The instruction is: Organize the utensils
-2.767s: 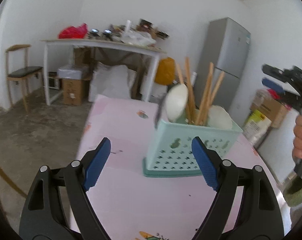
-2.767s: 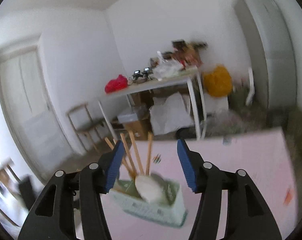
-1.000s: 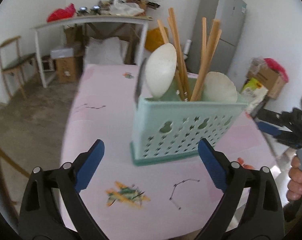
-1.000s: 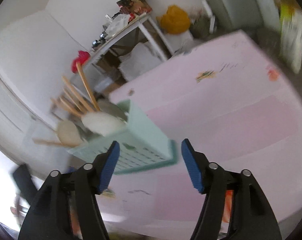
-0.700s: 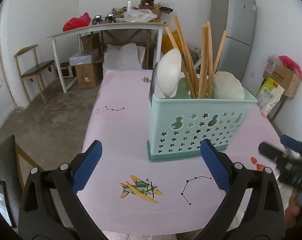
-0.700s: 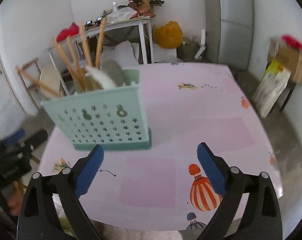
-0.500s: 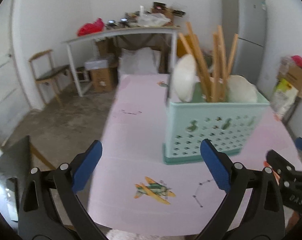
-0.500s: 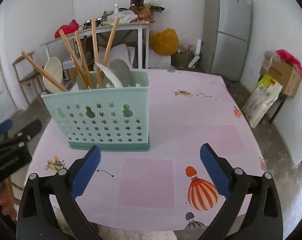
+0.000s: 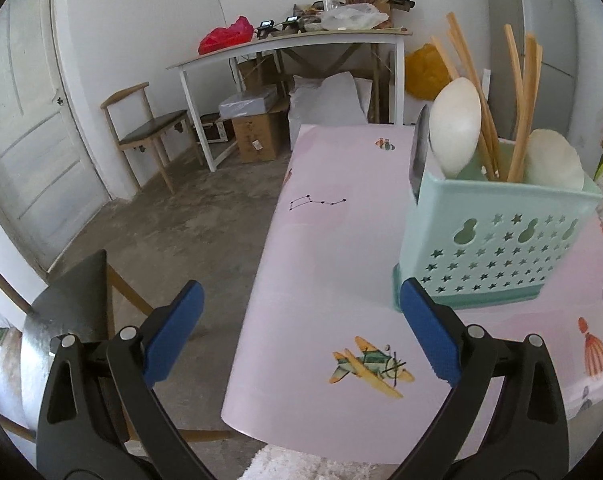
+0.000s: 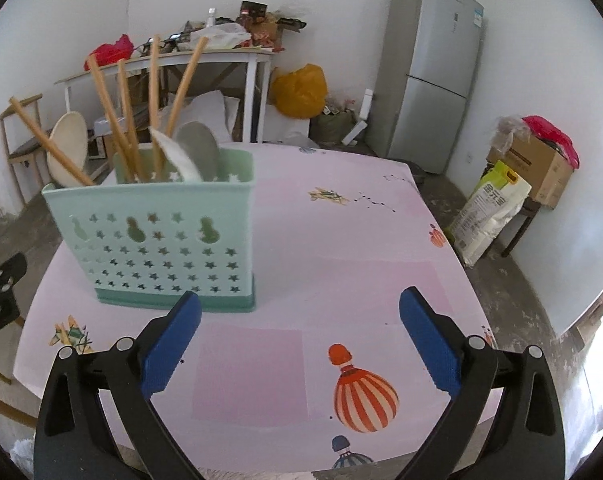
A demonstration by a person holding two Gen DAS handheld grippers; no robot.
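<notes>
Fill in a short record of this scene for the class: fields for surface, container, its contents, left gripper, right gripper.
surface: pink table with printed pictures
container: mint-green perforated caddy, upright on the table
contents: wooden chopsticks and pale spoons, standing up above the rim
left gripper: open, empty
right gripper: open, empty, beside the caddy

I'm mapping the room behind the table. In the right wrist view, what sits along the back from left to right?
Red bag → white side table → yellow bag → grey fridge → cardboard box.
</notes>
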